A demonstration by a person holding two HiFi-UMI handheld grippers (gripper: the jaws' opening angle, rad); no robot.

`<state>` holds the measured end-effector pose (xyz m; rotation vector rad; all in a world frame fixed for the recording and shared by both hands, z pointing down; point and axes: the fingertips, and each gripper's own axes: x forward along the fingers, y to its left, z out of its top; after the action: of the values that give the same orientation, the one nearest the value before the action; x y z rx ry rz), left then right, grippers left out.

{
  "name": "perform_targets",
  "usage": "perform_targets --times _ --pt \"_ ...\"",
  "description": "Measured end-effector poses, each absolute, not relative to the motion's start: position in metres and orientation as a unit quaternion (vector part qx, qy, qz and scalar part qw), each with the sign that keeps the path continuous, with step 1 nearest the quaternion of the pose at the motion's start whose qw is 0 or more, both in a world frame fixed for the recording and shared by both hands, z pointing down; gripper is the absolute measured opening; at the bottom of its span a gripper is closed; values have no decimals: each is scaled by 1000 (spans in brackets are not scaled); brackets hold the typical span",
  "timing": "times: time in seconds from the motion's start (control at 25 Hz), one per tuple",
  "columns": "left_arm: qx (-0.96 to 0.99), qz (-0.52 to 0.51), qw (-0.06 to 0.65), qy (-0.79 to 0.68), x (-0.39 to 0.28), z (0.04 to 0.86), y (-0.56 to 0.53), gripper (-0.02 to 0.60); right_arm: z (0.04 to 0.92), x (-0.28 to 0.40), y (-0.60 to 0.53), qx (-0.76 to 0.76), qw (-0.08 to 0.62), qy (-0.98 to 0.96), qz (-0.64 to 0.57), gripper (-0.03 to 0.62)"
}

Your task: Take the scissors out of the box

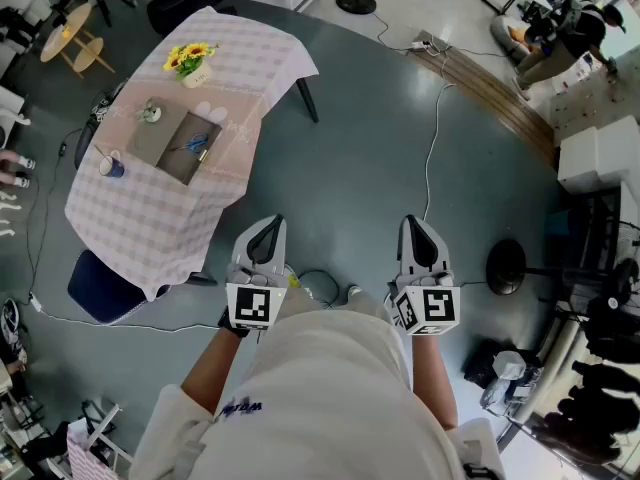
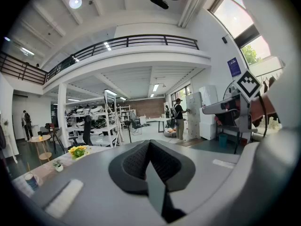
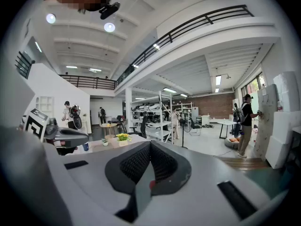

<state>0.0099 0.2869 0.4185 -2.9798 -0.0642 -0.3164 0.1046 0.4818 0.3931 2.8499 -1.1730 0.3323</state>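
While the box (image 1: 183,164) holds scissors (image 1: 197,145), left gripper (image 1: 268,228) and right gripper (image 1: 416,228) sit closed

Left gripper (image 2: 149,145) fingers (image 2: 134,163) pressed together on nothing, yellow flowers (image 2: 78,150) on table (image 2: 44,173) lower left, person (image 2: 179,119) standing far off

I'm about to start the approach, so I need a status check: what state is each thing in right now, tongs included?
Left tongs: shut, empty.
Right tongs: shut, empty.
Box: on the table, appears open.
Scissors: lying inside the box, untouched.
Cup: upright on the table.
Flower vase: upright.
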Motion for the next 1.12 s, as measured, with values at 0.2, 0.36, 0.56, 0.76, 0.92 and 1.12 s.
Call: perform_targets --times 0.2,0.36,0.56,0.76,0.92,1.12 --pt "-994 -65 89 5 40 398 377 2 385 104 534 887 -21 -454 85 3" --pt "-995 -63 59 49 26 386 426 3 383 95 559 851 -29 -518 84 3" --pt "-988 -68 77 114 -22 384 453 3 388 78 573 813 -43 -575 83 3" --pt "-978 -74 78 180 -67 386 445 3 374 63 573 788 -44 -611 55 3" --pt "-969 -72 85 221 -93 384 441 3 372 50 580 770 -33 -636 40 4" --pt "-962 -88 91 243 -107 381 440 3 363 52 593 762 -31 -646 31 8"
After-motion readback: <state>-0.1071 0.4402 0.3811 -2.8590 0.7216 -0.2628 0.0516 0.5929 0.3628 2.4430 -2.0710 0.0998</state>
